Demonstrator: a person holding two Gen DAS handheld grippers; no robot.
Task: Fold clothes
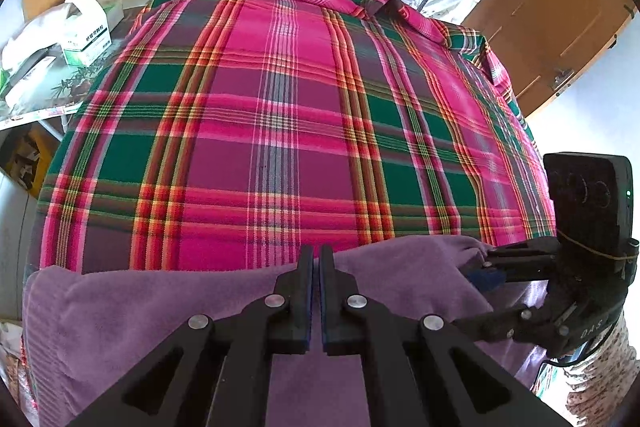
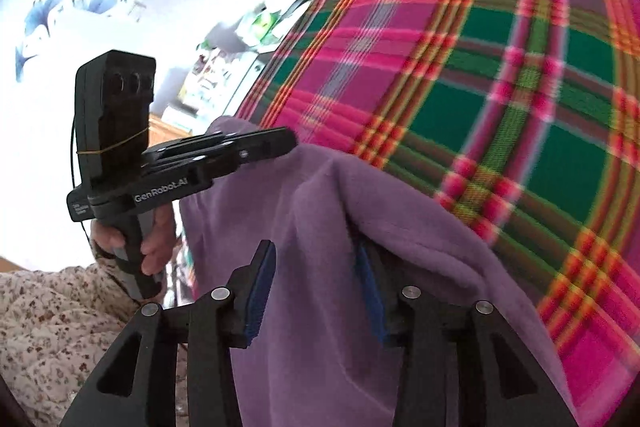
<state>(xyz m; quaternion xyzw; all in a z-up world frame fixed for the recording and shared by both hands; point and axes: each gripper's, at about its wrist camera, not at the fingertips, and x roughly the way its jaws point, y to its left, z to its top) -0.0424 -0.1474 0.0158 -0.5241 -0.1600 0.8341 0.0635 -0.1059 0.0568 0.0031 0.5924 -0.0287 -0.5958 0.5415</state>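
**Purple cloth held at the edge of a plaid-covered table**

A purple fleece cloth (image 1: 168, 307) lies along the near edge of a table spread with a pink, green and orange plaid cover (image 1: 280, 131). In the left wrist view the cloth fills the band from 9 o'clock across to 3 o'clock, below the plaid.

The left gripper (image 1: 316, 291) is clenched: its two black fingers stand pressed together with only a thin slit between the blue pads, pointing toward 12 o'clock over the cloth's upper hem. Whether any fabric is pinched in that slit cannot be told.

The right gripper (image 2: 316, 291) has its jaws spread apart. A fold of the purple cloth (image 2: 320, 211) drapes down between them and over the right-hand finger, whose blue pad (image 2: 370, 291) is partly hidden by the fabric; the left-hand pad is bare. In the left wrist view this gripper comes in from 3 o'clock, its tip at the cloth's right corner.

In the right wrist view the left gripper sits at 9 o'clock, its tip touching the cloth's far corner, gripped by a hand (image 2: 152, 247) in a floral sleeve (image 2: 60, 327). Boxes (image 1: 88, 31) sit at 10 o'clock beyond the plaid in the left wrist view.
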